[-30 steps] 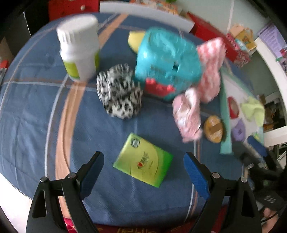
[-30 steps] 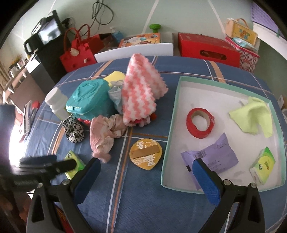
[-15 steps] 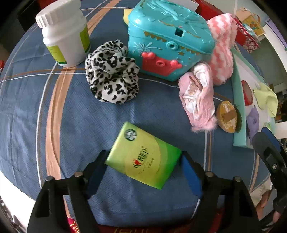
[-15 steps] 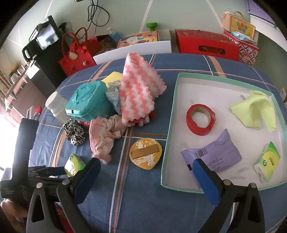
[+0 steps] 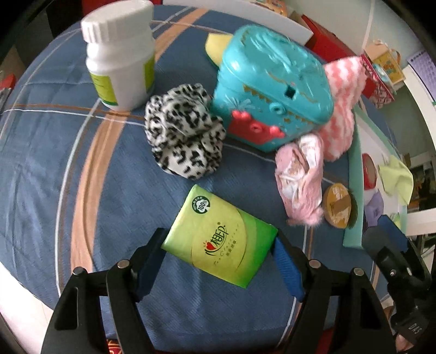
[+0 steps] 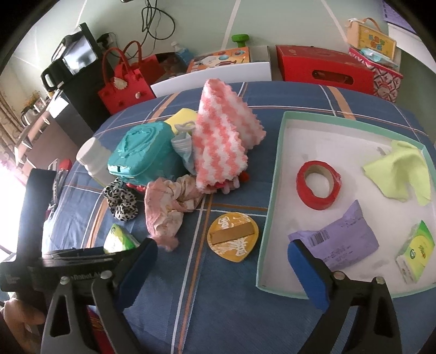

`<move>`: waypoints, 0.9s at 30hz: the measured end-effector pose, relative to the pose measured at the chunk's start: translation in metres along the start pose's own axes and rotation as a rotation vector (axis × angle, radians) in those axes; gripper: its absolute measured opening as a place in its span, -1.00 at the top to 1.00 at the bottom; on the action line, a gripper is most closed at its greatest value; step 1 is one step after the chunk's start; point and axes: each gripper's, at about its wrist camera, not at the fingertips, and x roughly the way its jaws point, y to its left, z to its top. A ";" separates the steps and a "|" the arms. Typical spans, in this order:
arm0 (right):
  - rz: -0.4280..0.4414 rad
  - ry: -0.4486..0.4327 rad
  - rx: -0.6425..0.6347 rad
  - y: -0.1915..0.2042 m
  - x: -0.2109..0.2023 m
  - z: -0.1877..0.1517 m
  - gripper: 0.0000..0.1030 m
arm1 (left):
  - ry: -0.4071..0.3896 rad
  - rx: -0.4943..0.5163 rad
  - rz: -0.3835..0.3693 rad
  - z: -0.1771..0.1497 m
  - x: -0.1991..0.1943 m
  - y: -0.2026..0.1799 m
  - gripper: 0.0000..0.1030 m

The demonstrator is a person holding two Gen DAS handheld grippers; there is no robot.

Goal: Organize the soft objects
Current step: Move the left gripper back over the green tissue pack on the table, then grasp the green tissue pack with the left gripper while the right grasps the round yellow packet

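Left tool (image 5: 218, 245) around tissue pack (image 5: 219, 236)

Pale green wall (image 6: 286, 24), blue plaid-clothed table (image 6: 226, 313), bright left-hand daylight.

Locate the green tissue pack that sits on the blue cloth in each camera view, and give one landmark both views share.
Left wrist view: the green tissue pack sits low in the centre, between the left gripper's fingers.
Right wrist view: it shows at lower left, partly hidden behind the left gripper.
Shared landmark: the leopard-print scrunchie, just beyond the pack.
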 end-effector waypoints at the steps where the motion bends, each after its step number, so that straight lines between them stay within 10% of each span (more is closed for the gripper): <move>1: 0.005 0.003 -0.006 0.001 0.001 0.000 -0.83 | -0.006 -0.001 0.003 0.001 -0.001 0.001 -0.49; 15: 0.024 0.033 -0.073 0.008 0.020 0.008 -0.31 | -0.040 -0.006 -0.035 -0.009 -0.011 -0.002 -0.49; 27: -0.063 0.085 -0.141 0.014 0.040 0.008 -0.25 | -0.045 -0.004 -0.059 -0.004 -0.010 0.001 -0.49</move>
